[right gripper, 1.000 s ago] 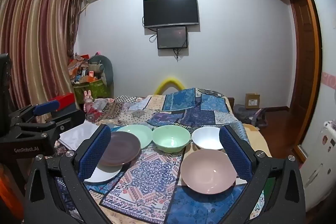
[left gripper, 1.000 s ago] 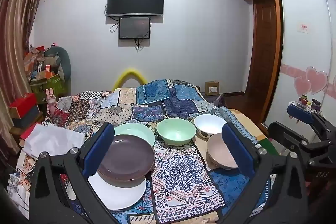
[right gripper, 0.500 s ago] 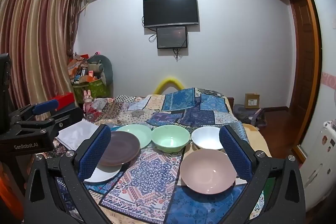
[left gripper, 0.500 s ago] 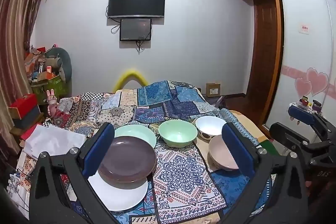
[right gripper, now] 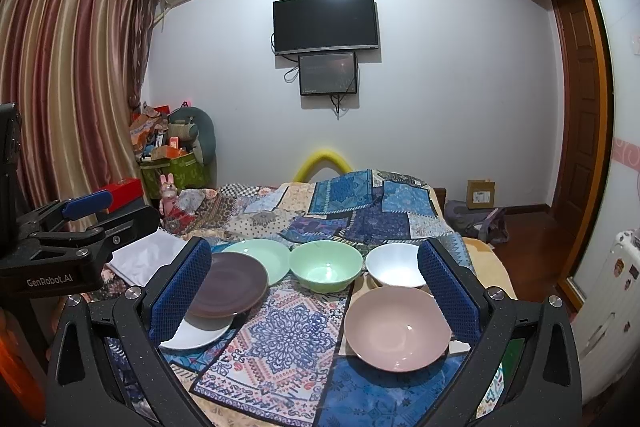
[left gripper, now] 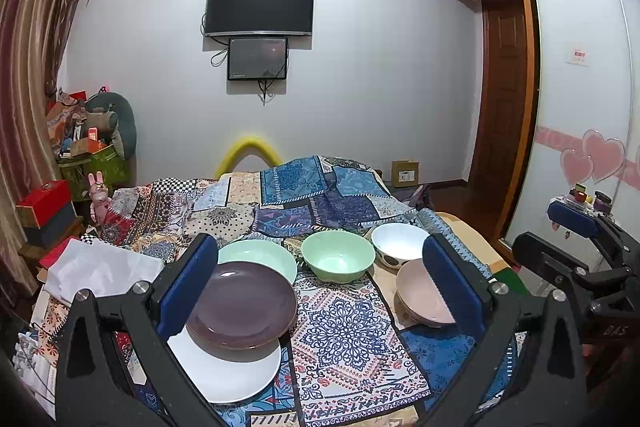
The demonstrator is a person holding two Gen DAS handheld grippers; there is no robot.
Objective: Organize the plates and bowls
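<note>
Under purple plate, white plate half-hidden

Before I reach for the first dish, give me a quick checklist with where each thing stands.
1. Left gripper open, nothing held: ok.
2. Right gripper open, nothing held: ok.
3. Purple plate sits on the white plate: ok.
4. Green plate still apart from that stack: not ok.
5. Pink bowl, white bowl and green bowl not nested: not ok.
6. Stable footing under the patterned cloth: cannot tell.
</note>
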